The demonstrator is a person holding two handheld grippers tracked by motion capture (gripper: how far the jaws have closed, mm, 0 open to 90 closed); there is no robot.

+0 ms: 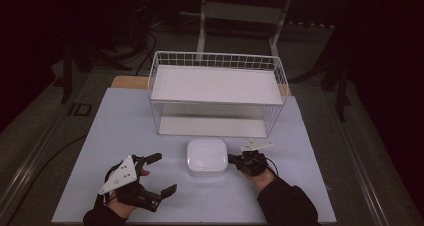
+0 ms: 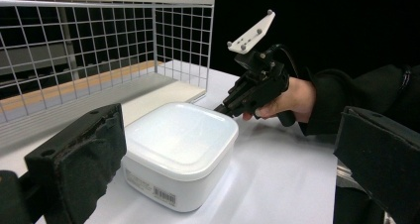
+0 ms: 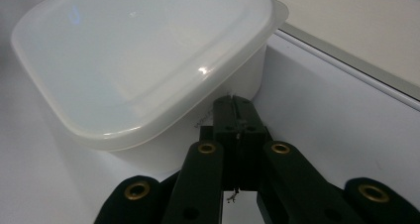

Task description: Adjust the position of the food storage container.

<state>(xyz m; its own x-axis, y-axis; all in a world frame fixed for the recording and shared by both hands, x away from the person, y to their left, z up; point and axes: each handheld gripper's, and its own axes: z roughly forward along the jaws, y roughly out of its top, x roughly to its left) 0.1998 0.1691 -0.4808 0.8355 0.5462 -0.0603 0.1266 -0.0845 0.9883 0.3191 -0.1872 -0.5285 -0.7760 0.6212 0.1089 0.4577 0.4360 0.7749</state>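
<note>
the left gripper waits with jaws spread wide on bare table left of the white lidded container, its barcode label unreadable, fronting the wire basket, while the right gripper, jaws pressed together, touches its right wall.

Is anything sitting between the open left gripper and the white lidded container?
Nothing visible does. The left gripper is open beside the white container, with bare table between them. The right gripper, jaws together, is at the container's opposite side, under the lid's rim, out of the left one's path.
</note>
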